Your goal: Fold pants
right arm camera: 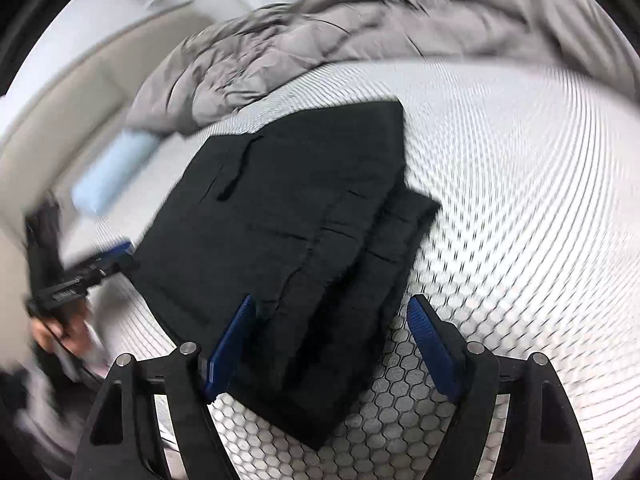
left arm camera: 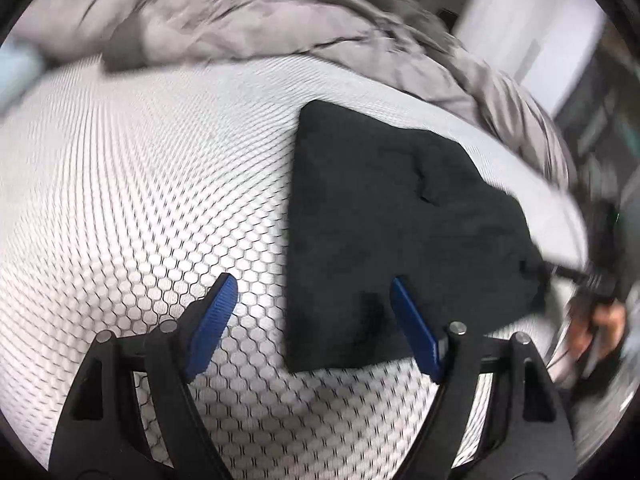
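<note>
The pants lie folded into a stack on the honeycomb mattress, below the grey duvet. Left gripper and right gripper both stand wide, holding nothing. Risk: a finger snagging an edge could undo the stack.

Both grippers are angled downward with blue pads spread wide and nothing pinched between them. Left gripper has clear space between its jaws; right gripper likewise (each one's holding hand shows blurry at the other view's edge).
</note>
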`<state>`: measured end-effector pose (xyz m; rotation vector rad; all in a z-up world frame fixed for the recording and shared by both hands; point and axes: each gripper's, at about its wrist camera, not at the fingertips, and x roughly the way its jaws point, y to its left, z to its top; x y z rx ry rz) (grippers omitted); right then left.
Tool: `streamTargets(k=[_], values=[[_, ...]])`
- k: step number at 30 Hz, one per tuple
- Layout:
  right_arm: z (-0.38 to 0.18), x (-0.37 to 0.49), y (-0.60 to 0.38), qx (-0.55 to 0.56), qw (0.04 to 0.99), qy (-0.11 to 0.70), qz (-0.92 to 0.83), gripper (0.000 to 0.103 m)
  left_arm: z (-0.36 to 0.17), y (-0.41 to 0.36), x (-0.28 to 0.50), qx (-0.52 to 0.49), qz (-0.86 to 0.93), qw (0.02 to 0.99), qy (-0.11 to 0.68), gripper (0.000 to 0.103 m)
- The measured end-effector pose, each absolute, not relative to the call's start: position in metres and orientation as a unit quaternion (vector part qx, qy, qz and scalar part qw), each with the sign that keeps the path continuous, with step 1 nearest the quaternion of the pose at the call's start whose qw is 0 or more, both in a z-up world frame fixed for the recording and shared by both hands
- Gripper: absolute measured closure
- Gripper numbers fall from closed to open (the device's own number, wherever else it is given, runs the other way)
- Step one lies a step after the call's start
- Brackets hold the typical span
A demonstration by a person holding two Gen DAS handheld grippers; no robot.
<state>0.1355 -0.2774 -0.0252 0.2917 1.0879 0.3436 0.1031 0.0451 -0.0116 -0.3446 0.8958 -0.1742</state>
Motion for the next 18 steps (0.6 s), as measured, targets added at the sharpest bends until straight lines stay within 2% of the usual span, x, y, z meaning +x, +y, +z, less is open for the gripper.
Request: streamTargets(k=[2,4,5,6,8,11,12,13,14,15,18], values=[[-0.033,0.144,-0.279,0.176,0.825,0.512,0.161,0.025,-0.025,0.050,0.113,-0.202,-0.090,0.863,0.454,0.044],[-0.039,0.154,-0.276,0.204,0.820,0.507,0.171,0.050,-0.031,0.048,0.118,-0.219,-0.106,0.860,0.449,0.058],[-0.039,0.160,-0.273,0.210,0.821,0.503,0.170,0.055,-0.031,0.045,0.121,-0.219,-0.112,0.859,0.450,0.066],[-0.035,0.169,-0.270,0.204,0.828,0.494,0.169,0.070,-0.027,0.042,0.122,-0.213,-0.107,0.861,0.448,0.068],[-0.017,0.175,-0.258,0.171,0.856,0.462,0.159,0.075,-0.019,0.039,0.122,-0.202,-0.106,0.869,0.440,0.074],[-0.005,0.181,-0.252,0.145,0.867,0.453,0.149,0.075,-0.010,0.030,0.118,-0.157,-0.103,0.879,0.438,0.073],[-0.012,0.186,-0.251,0.117,0.863,0.476,0.125,0.067,-0.012,0.025,0.118,-0.149,-0.100,0.877,0.446,0.067],[-0.021,0.189,-0.252,0.092,0.859,0.493,0.103,0.052,-0.015,0.025,0.118,-0.143,-0.092,0.875,0.453,0.065],[-0.026,0.189,-0.254,0.085,0.857,0.499,0.093,0.045,-0.016,0.023,0.115,-0.143,-0.089,0.875,0.453,0.065],[-0.027,0.186,-0.256,0.088,0.856,0.501,0.089,0.040,-0.014,0.021,0.111,-0.138,-0.086,0.879,0.448,0.065],[-0.015,0.172,-0.263,0.087,0.857,0.499,0.093,0.033,-0.001,0.014,0.093,-0.107,-0.078,0.890,0.435,0.065]])
